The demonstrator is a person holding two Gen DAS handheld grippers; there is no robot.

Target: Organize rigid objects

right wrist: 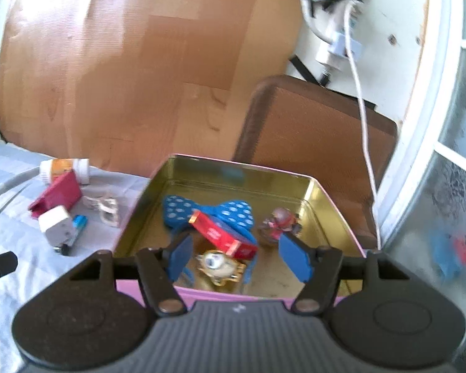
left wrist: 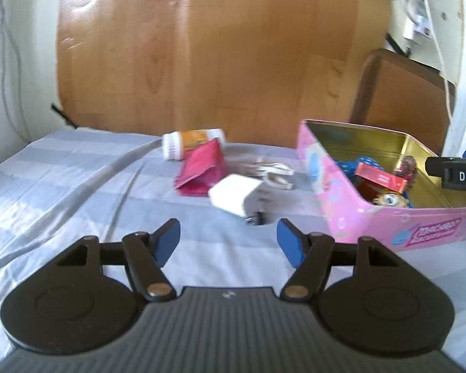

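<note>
A pink tin (right wrist: 202, 292) with a gold inside stands open on the striped cloth. In it lie a blue dotted bow (right wrist: 177, 211), a red box (right wrist: 223, 236), a gold toy (right wrist: 220, 264) and a small red figure (right wrist: 279, 223). My right gripper (right wrist: 237, 258) hovers over the tin's near side, jaws apart and holding nothing. To the left of the tin lie a white charger cube (left wrist: 233, 199), a red pouch (left wrist: 202, 168), a white bottle (left wrist: 192, 143) and white clips (left wrist: 276, 174). My left gripper (left wrist: 230, 239) stands open just short of the charger, empty.
A wooden board (left wrist: 202, 46) leans behind the cloth, with a brown chair back (left wrist: 400, 93) behind the tin (left wrist: 388, 217). Cables and a plug (right wrist: 335, 40) hang on the wall at right. A small blue item (right wrist: 79, 222) lies beside the charger (right wrist: 57, 225).
</note>
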